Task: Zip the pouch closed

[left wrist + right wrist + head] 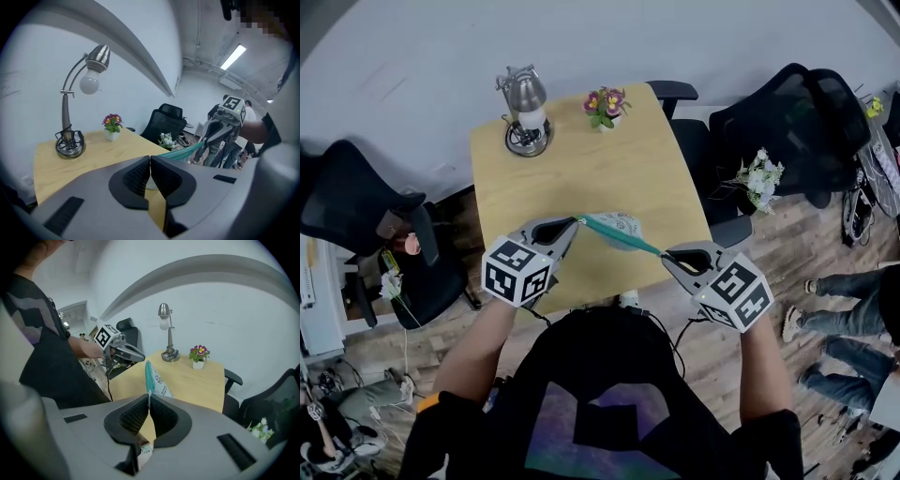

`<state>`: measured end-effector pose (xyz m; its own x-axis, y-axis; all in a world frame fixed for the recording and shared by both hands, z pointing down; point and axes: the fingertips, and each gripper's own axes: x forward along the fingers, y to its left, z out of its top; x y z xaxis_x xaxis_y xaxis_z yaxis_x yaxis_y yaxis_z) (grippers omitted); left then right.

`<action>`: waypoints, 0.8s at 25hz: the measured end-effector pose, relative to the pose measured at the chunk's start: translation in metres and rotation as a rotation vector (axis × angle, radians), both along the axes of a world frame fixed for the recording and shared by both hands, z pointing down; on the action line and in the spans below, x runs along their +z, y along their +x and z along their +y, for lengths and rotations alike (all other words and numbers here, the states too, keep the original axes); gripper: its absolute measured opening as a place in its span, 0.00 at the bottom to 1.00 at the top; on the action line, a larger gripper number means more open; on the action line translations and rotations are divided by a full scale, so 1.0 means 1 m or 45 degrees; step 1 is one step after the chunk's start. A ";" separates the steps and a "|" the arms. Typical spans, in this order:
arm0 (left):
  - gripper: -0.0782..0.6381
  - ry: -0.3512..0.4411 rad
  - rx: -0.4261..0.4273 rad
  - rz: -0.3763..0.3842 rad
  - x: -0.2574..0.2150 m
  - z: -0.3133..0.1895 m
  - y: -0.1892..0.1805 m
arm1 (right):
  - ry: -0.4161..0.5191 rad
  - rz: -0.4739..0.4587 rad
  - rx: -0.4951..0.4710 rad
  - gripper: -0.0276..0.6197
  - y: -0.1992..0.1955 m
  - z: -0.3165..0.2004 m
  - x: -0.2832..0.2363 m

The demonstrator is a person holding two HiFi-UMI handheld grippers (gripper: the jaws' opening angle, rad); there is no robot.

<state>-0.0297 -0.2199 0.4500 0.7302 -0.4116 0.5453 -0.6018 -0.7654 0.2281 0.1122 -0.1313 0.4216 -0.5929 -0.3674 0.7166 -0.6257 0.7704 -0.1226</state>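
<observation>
Above the counter's near edge, the left hand-held gripper has its jaws pressed together on one end of the pouch's teal zipper edge. The right hand-held gripper pinches the other end. The pouch hangs taut between them over the counter. It looks like the zipping stroke; next, I'd judge, one end is anchored while the other draws the slider along.

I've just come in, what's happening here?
A person holds a pouch stretched taut between two hand-held grippers above the near edge of a wooden table. The left gripper is shut on one end of its teal zip edge, the right gripper on the other. Whether the zip is closed cannot be told.
</observation>
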 end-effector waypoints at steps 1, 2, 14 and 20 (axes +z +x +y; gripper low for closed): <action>0.13 0.008 0.002 -0.005 -0.001 -0.001 0.000 | 0.004 -0.001 0.003 0.09 0.000 -0.001 -0.001; 0.12 0.015 0.000 -0.010 -0.001 -0.001 0.001 | 0.010 0.004 0.003 0.09 -0.001 -0.001 -0.002; 0.12 0.046 -0.024 0.030 -0.012 -0.007 0.016 | 0.084 0.036 0.058 0.09 0.006 -0.013 -0.013; 0.12 0.058 -0.053 0.038 -0.017 -0.010 0.019 | 0.114 0.058 0.123 0.09 0.014 -0.022 -0.009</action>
